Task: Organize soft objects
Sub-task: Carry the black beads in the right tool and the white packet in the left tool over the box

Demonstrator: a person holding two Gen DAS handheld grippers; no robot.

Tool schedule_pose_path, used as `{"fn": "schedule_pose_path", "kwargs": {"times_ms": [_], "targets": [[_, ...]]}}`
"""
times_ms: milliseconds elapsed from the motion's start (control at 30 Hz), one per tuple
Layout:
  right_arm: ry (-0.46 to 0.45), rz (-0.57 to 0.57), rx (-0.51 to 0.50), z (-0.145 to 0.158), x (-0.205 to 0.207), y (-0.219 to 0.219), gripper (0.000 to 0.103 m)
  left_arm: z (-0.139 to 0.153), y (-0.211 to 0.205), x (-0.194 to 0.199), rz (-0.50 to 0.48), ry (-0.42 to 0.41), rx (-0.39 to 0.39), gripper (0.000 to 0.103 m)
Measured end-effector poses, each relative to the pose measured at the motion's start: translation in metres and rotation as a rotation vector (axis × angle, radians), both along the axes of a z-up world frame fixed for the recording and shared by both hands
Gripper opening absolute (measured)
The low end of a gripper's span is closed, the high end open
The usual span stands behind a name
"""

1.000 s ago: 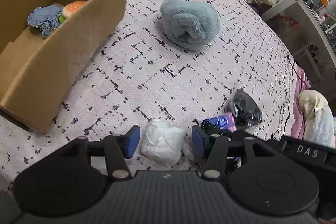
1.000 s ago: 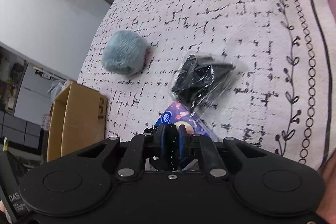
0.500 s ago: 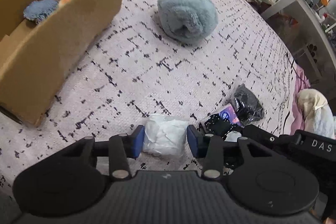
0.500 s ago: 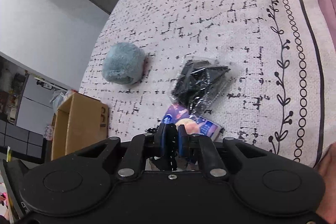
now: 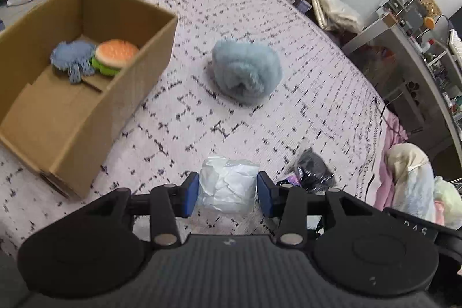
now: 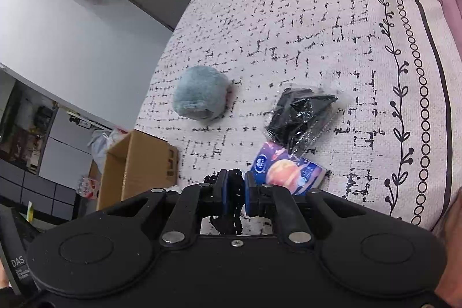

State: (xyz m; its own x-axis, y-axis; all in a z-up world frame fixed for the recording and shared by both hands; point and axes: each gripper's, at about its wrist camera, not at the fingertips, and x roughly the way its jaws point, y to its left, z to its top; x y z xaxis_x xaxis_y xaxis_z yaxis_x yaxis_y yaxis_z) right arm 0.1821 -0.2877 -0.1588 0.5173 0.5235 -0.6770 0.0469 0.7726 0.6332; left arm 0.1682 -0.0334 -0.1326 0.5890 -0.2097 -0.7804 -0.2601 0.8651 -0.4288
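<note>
My left gripper (image 5: 228,194) is shut on a white crinkled soft bundle (image 5: 228,184) and holds it above the bed. My right gripper (image 6: 236,192) is shut on a small black fuzzy object (image 6: 231,201), lifted off the bed. A fluffy blue-grey plush (image 5: 245,71) lies mid-bed; it also shows in the right wrist view (image 6: 200,97). An open cardboard box (image 5: 72,120) at the left holds a blue fuzzy toy (image 5: 72,57) and a burger plush (image 5: 115,55).
A black item in clear wrap (image 6: 300,114) and a purple tissue pack (image 6: 288,172) lie on the patterned bedspread (image 5: 260,19). The box also shows in the right wrist view (image 6: 135,163). Shelves and clutter (image 5: 404,28) stand beyond the bed's right side.
My left gripper closed on the white bundle and lifted it, so the box interior shows again. My right gripper rose with the black object, and the tissue pack is now more exposed.
</note>
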Motion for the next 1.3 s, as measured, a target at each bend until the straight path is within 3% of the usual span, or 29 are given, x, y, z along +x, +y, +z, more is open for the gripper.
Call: {"fn": "schedule_pose_path", "kwargs": {"times_ms": [667,1300], "targets": [[-0.124,-0.053,-0.024,0.049,-0.023,0.031,0.011,0.055,0.046,-0.015,0.017,-0.107,0.015,0.042],[-0.203,-0.029,-0.056,0.078,-0.02,0.071,0.011,0.067,0.108,-0.015,0.099,-0.153,0.007,0.042]]}}
